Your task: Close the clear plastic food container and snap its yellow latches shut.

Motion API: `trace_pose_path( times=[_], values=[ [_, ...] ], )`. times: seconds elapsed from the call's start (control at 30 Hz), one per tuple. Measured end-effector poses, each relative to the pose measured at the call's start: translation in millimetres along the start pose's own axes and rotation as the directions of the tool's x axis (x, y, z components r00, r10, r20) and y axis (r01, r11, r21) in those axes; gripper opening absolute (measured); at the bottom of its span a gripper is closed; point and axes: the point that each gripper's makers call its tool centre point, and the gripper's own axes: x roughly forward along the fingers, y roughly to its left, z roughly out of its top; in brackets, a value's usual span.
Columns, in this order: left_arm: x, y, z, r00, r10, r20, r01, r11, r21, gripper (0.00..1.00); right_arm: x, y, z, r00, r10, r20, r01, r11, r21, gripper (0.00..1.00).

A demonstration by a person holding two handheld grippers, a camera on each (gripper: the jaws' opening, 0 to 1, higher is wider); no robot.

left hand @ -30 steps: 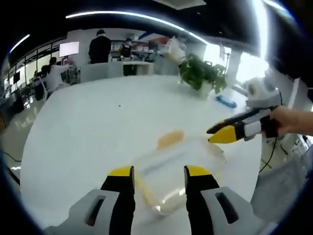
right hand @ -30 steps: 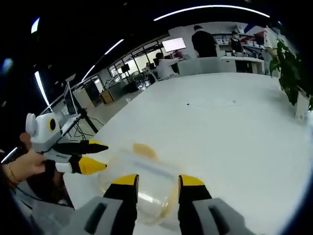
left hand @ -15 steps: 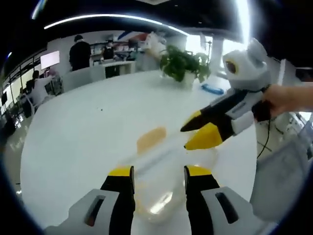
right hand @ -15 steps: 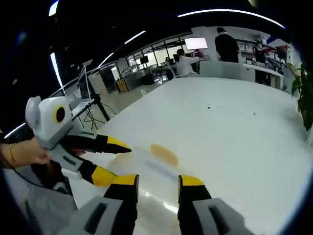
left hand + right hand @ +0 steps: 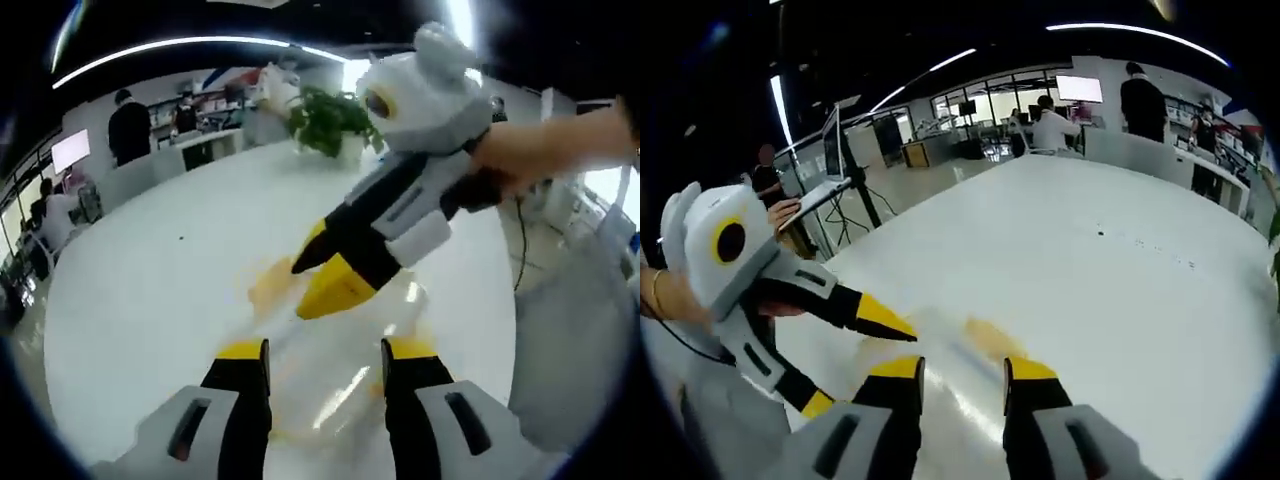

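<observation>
The clear plastic container [image 5: 325, 385] lies on the white table [image 5: 150, 270], right under my left gripper [image 5: 322, 350], whose jaws stand open over it. One yellow latch [image 5: 268, 287] shows at the container's far edge. My right gripper [image 5: 298, 290] reaches in from the right with a hand on it. It is open, its tips just above the lid. In the right gripper view, the right gripper [image 5: 962, 368] is open above the container [image 5: 960, 410], with a yellow latch [image 5: 990, 335] beyond the jaws. The left gripper [image 5: 855, 368] comes in from the left, open.
A potted plant [image 5: 330, 120] stands at the table's far side. Several people [image 5: 1145, 95] are at desks behind the table. A laptop on a stand [image 5: 830, 190] is off the table's left edge. The white table top [image 5: 1120, 290] stretches wide beyond the container.
Both grippers have closed in over the container from either side. Each now looms larger in the other's view. Both stayed open.
</observation>
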Motion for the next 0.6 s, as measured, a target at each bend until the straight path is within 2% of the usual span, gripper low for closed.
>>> trace_pose_path(
  times=[0.13,0.23,0.33,0.47,0.6],
  values=[
    [-2,-12.1,1.1,0.999,-0.031,0.01,0.03,0.999,0.042,0.5,5,-3,3.7,0.999,0.027,-0.029,-0.028,0.998,-0.059,0.33],
    [-2,-16.7,-1.6,0.999,-0.041,-0.006,0.041,0.994,0.098,0.52,8,-4,5.5,0.996,0.074,-0.056,-0.077,0.995,-0.064,0.35],
    [1,-19.6,-7.3,0.999,-0.04,-0.033,0.044,0.988,0.148,0.53,13,-6,4.3,0.986,0.13,-0.101,-0.136,0.989,-0.058,0.37],
    [6,-18.6,-13.4,0.998,-0.025,-0.057,0.035,0.984,0.177,0.53,18,-12,0.8,0.977,0.152,-0.147,-0.163,0.985,-0.062,0.39],
    [9,-17.4,-17.6,0.997,-0.007,-0.074,0.022,0.978,0.206,0.53,19,-7,-1.1,0.959,0.222,-0.173,-0.228,0.973,-0.016,0.4]
  ],
)
